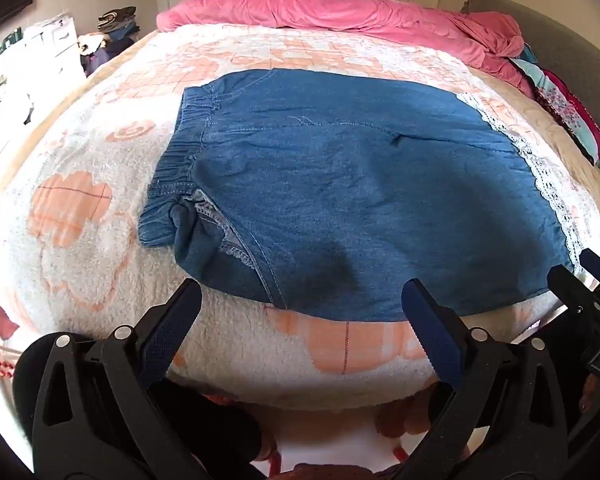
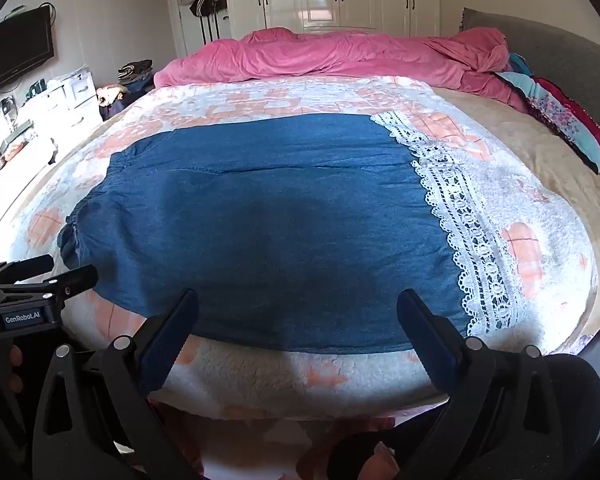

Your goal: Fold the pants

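Your pants point(image 1: 340, 184) lie flat on the blanket point(image 1: 80, 200), close to its near edge, with the waistband point(image 1: 180, 168) toward the left and the lace hem point(image 2: 460, 232) toward the right. Only one broad blue panel shows, with a single run of lace at the hem end, so I judge the legs are already stacked one on the other: the lengthwise fold looks done. The crotch corner point(image 1: 228, 240) near the waistband is a little rumpled, with an inner seam turned out. The rest of the cloth lies smooth apart from one small crease near the middle.

Both of your claws are released and hold nothing. The left gripper point(image 1: 302, 292) hovers with its jaws spread over the near edge of the pants, toward the waistband side. The right gripper point(image 2: 298, 300) hovers the same way over the near edge, closer to the lace hem. Neither seems to touch the cloth, though the fisheye makes that hard to tell for sure.

What is left, as I read it, is the crosswise folding: bring the lace hem over toward the waistband, perhaps in two passes, and flatten the rumpled corner first so that it does not bulge inside the fold.
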Action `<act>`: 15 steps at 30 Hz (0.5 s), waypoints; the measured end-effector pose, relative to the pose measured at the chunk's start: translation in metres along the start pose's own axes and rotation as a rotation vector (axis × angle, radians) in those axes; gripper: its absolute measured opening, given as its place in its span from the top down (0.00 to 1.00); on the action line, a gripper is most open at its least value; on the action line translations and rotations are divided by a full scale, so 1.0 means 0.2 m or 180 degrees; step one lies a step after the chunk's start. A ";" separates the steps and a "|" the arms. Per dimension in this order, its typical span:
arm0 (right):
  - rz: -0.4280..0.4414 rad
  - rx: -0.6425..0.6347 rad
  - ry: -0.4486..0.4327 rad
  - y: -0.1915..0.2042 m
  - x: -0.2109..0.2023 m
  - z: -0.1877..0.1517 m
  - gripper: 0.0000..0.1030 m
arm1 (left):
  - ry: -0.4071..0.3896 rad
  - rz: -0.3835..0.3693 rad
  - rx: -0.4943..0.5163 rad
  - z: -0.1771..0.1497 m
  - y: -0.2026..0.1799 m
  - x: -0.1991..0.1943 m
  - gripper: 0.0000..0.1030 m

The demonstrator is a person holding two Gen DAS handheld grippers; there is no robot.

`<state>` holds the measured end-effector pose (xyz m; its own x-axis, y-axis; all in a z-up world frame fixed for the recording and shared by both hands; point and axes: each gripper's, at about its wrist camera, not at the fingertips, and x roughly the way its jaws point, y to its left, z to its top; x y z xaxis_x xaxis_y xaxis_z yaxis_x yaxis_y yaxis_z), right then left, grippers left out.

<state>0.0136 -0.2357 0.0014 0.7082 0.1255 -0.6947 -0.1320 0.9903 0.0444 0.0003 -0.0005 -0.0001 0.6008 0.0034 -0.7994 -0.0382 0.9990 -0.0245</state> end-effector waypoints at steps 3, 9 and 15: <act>-0.0009 -0.0051 -0.0011 0.02 0.00 0.00 0.04 | -0.0036 -0.0020 -0.0034 0.00 0.01 0.00 0.09; 0.0098 -0.0029 -0.0043 0.03 -0.03 0.00 0.04 | -0.0050 -0.0023 -0.0041 0.02 0.03 -0.03 0.09; 0.0085 -0.0012 -0.0008 0.03 -0.02 0.00 0.04 | -0.0065 -0.0025 -0.0042 0.01 0.03 -0.04 0.09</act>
<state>0.0101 -0.2309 0.0041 0.7062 0.1520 -0.6915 -0.1534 0.9863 0.0601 -0.0032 0.0054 0.0078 0.6173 -0.0033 -0.7867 -0.0440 0.9983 -0.0386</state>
